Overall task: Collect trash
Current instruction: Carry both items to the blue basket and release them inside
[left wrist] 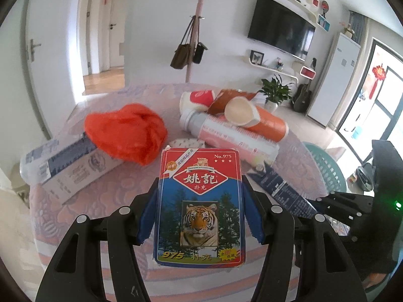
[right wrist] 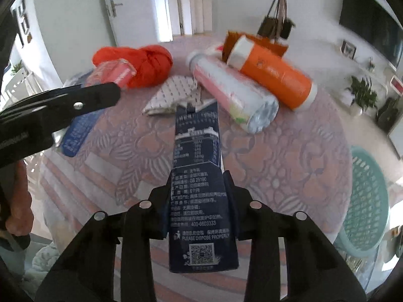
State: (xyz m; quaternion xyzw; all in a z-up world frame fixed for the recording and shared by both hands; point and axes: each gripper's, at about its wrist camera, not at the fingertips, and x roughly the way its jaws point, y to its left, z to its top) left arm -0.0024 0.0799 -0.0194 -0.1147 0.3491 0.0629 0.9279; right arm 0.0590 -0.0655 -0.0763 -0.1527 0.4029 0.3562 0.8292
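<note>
My left gripper [left wrist: 200,196] is shut on a red and blue playing-card box with a tiger picture [left wrist: 200,206] and holds it above the table. My right gripper [right wrist: 200,191] is shut on a flattened dark blue milk carton [right wrist: 199,181], which also shows in the left wrist view [left wrist: 279,191]. In the right wrist view the left gripper [right wrist: 58,110] enters from the left with the card box [right wrist: 114,73] seen edge-on. More trash lies on the table: a crumpled red bag [left wrist: 128,133], an orange bottle [right wrist: 272,73], a pink and white bottle [right wrist: 231,93], a crumpled patterned paper [right wrist: 173,95].
The round table has a pink patterned cloth [right wrist: 289,156]. A white and blue box [left wrist: 73,166] lies at the left, with paper cups [left wrist: 240,112] and a brown wrapper [left wrist: 226,98] at the back. A teal plastic basket [right wrist: 365,201] stands to the right below the table's edge.
</note>
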